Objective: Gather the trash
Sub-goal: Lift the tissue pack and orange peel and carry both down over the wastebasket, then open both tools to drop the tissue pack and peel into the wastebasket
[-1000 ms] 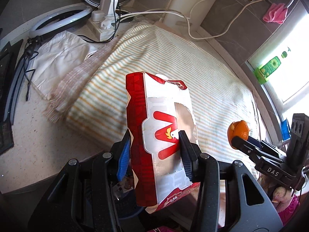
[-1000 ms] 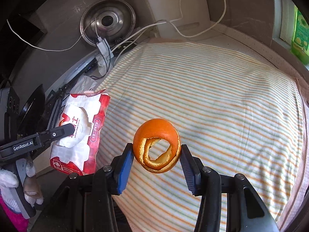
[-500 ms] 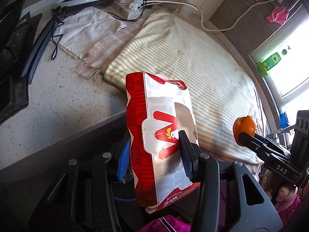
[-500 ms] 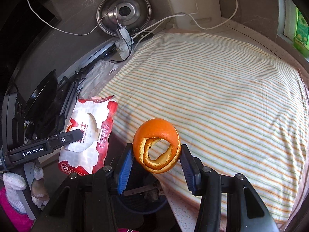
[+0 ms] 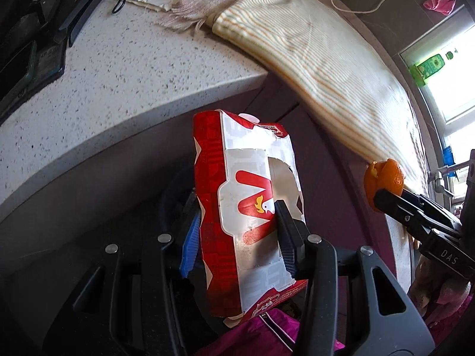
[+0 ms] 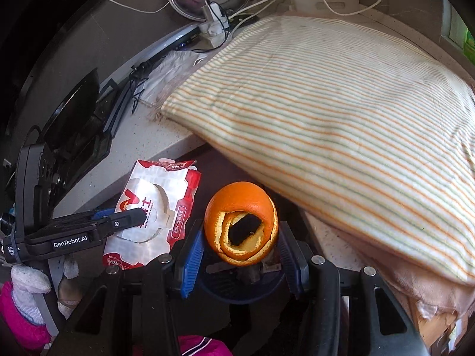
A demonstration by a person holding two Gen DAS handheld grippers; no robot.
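**Both claws loaded, held over the bin below the counter edge**

The speckled counter point(image 5: 124, 68) curves across the far left, and the striped cloth point(image 6: 341, 112) covers its right half, its near corner overhanging the edge. Below the edge, near the cameras, sits a dark blue bin point(image 6: 237, 287); a few pale scraps lie inside it, too shadowed to name.

The red-and-white wipes pack point(image 5: 252, 216) is the bigger piece of trash. It stands nearly upright, flattened and creased, its torn oval opening facing right. The left gripper point(image 5: 237, 234) is clenched on its lower half, off the counter and in front of the dark cabinet face.

The orange peel point(image 6: 242, 222) is smaller: a hollow curled shell, bright outside, pale pith inside, its opening toward the camera. The right gripper point(image 6: 240, 249) pinches it between both fingers, directly above the bin and just right of the pack.
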